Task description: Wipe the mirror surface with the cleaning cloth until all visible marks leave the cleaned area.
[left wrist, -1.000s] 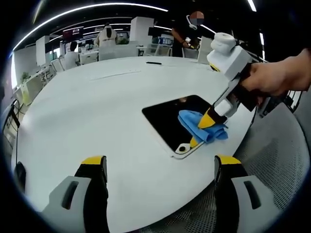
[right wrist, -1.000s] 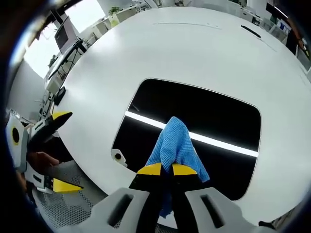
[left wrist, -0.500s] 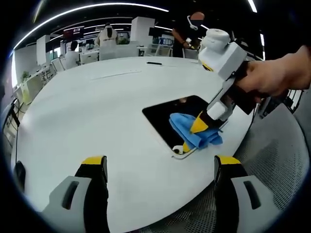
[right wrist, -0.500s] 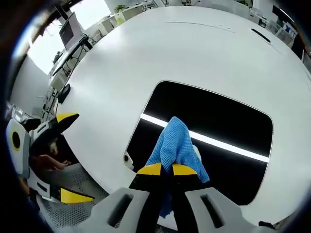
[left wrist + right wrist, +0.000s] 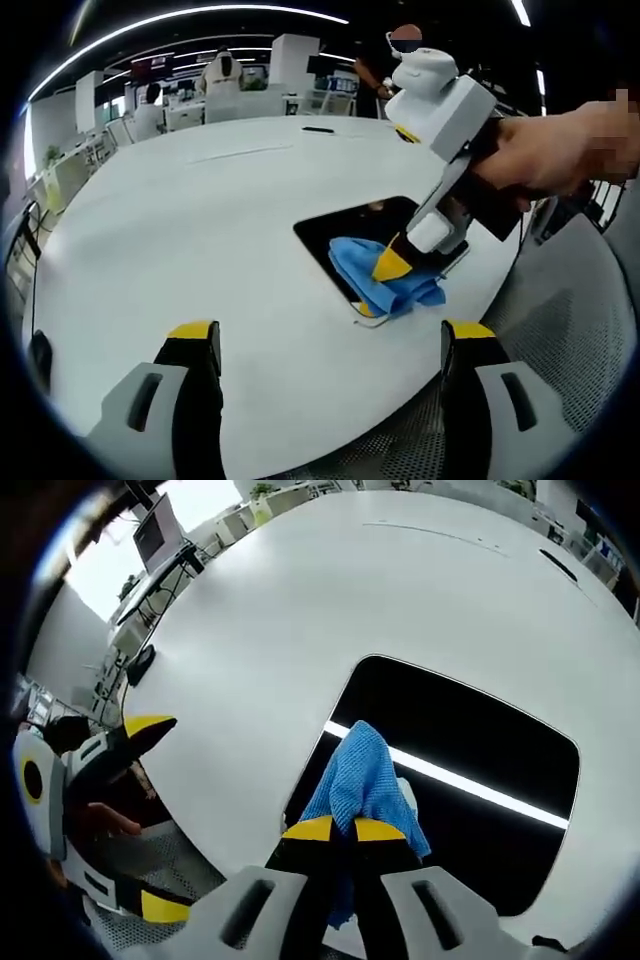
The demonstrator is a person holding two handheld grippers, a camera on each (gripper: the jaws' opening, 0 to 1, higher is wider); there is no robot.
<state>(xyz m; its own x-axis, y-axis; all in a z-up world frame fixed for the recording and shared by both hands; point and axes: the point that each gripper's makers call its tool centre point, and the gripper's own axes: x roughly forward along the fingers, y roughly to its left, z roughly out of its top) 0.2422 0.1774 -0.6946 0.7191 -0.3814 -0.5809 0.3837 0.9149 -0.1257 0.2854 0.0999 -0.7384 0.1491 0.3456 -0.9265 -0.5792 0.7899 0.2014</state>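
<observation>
- Right gripper view: the right gripper [image 5: 335,829] is seen with its jaws pressed together on the blue cleaning cloth [image 5: 358,776], which is bunched and hangs forward from the tips.
- The cloth is laid on the mirror [image 5: 470,755], over the corner nearest the table's near edge; a bright strip of ceiling light is reflected across the dark glass.
- The mirror lies flat on the white table [image 5: 300,610], close to its near edge.
- Left gripper view: the left gripper [image 5: 330,345] is held with jaws well apart and nothing between them, above the table's near edge, apart from the mirror [image 5: 350,225].
- No marks can be made out on the glass at this size.
- A slip of the mirror toward the table's edge could be caused by a hard stroke, since nothing is seen to brace it.
- Glass could be touched by the yellow tips if the bunched cloth is allowed to roll out from under them.
</observation>
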